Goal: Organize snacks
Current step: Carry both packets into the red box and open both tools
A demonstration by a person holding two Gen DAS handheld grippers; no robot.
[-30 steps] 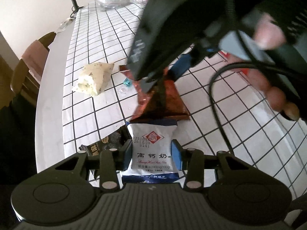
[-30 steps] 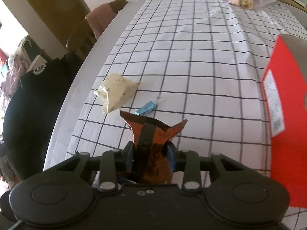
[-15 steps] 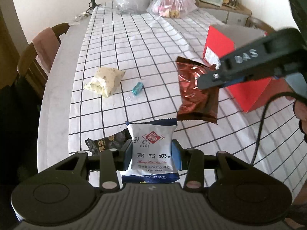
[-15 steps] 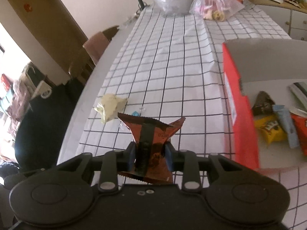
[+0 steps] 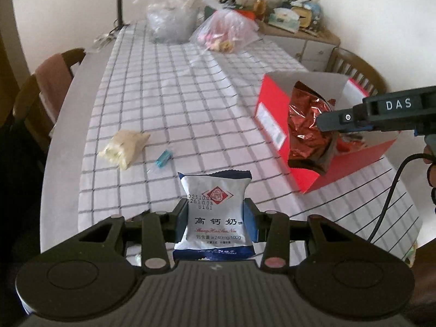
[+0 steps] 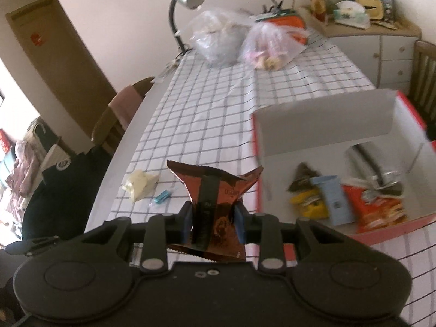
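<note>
Since a second ago: right gripper [image 6: 212,224] has carried the brown foil packet [image 6: 215,199] up off the checked cloth and across toward the red box [image 5: 275,125]; in the left view the packet now hangs over the box's near corner, where earlier it was low over the counter middle. Left gripper [image 5: 216,224] has risen too; the dark wrapper seen beside it earlier is out of view. Both grips unchanged.

Materials: brown packet is crinkled, glossy metallic foil with serrated end seals and a dark centre seam. White milk-biscuit packet [image 5: 216,212] is a smooth matte pillow pouch, blue ends, red diamond mark, printed characters. Box is red cardboard outside, pale grey inside, open top with a raised flap; several small packets [image 6: 346,201] lie on its floor, blurred. Counter [image 5: 62,125] is pale with a rounded edge, covered by a white cloth with a black grid. Toward its left edge: a crumpled cream wrapper [image 5: 124,148] and, just beside it, a small teal candy [image 5: 163,159].

Pose: both grippers tilt downward. Left jaws are clamped on the white packet, held upright above the near edge. Right jaws are pressed onto the brown packet.
</note>
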